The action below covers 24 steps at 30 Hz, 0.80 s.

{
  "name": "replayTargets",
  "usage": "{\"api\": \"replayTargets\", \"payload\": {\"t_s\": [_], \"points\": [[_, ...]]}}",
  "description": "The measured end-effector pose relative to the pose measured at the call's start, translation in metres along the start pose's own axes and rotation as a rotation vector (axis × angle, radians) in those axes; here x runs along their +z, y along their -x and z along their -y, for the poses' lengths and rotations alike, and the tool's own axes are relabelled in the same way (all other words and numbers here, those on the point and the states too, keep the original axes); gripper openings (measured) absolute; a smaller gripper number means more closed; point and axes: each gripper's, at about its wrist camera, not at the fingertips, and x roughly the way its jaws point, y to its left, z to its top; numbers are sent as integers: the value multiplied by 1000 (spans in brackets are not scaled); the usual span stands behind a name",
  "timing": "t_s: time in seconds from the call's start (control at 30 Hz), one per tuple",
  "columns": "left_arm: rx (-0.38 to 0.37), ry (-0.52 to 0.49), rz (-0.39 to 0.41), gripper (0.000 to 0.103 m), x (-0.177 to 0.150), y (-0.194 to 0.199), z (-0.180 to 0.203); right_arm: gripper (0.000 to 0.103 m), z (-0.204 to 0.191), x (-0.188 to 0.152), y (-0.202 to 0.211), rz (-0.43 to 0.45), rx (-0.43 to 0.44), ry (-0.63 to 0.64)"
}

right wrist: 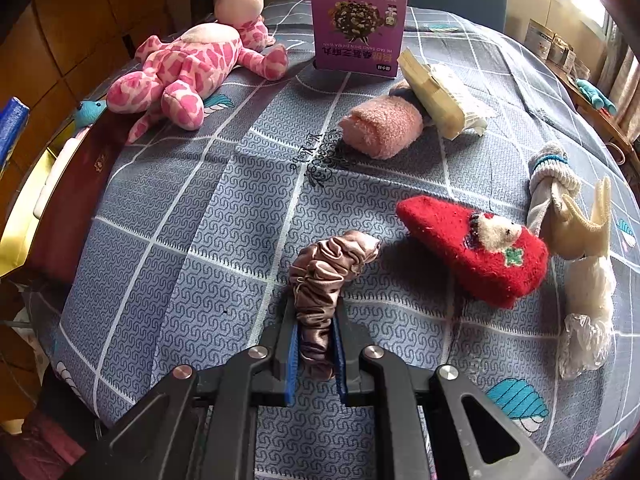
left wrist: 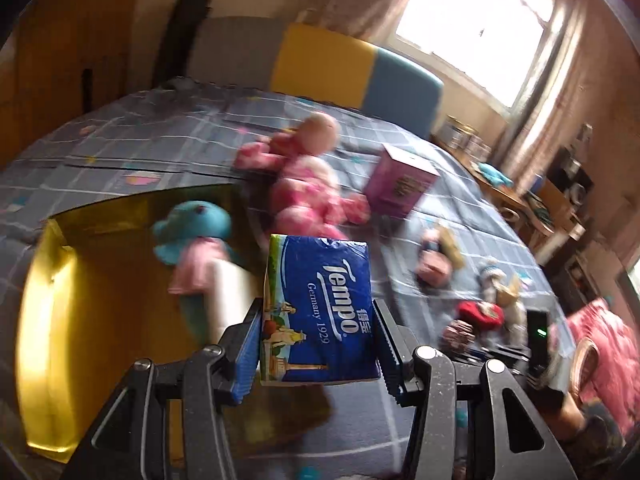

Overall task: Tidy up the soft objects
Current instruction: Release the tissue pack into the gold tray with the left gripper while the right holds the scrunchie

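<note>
My left gripper [left wrist: 318,312] is shut on a blue Tempo tissue pack [left wrist: 320,304], held above the bed beside an open gold-lined box [left wrist: 60,280]. Inside that box lie a teal plush toy in a pink dress [left wrist: 196,240] and a white item [left wrist: 232,296]. My right gripper [right wrist: 316,328] is shut on a beige satin scrunchie [right wrist: 328,272] resting on the blue checked bedspread [right wrist: 192,208]. A red fuzzy sock [right wrist: 476,248] lies just right of the scrunchie. The pink giraffe plush [right wrist: 188,76] sits at the far left of the right wrist view.
A purple carton [right wrist: 358,28] stands at the back. A rolled pink sock [right wrist: 384,128] with a cream packet [right wrist: 436,92], knotted grey socks [right wrist: 548,184] and a cream plush [right wrist: 584,240] lie at the right. The box's dark red wall [right wrist: 76,200] borders the left. Chairs [left wrist: 356,68] stand behind the bed.
</note>
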Motion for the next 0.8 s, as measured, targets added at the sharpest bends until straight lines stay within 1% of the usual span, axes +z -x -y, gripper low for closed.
{"api": "replayTargets", "payload": {"t_s": [0.1, 0.17, 0.23, 0.33, 0.5, 0.7, 0.8], "points": [[104, 47, 10, 52, 3, 1, -30, 14, 1, -4, 2, 14, 4, 0], [175, 59, 18, 52, 4, 2, -46, 14, 1, -5, 3, 18, 5, -1], [210, 77, 22, 52, 3, 4, -60, 14, 1, -6, 5, 24, 2, 3], [269, 80, 26, 52, 0, 5, -73, 14, 1, -8, 6, 33, 3, 4], [299, 98, 2, 52, -2, -1, -88, 14, 1, -11, 7, 50, 5, 6], [303, 128, -47, 52, -1, -19, -102, 14, 1, -13, 9, 61, 4, 10], [286, 169, -81, 52, 1, -30, -116, 14, 2, -13, 10, 59, 5, 9]]}}
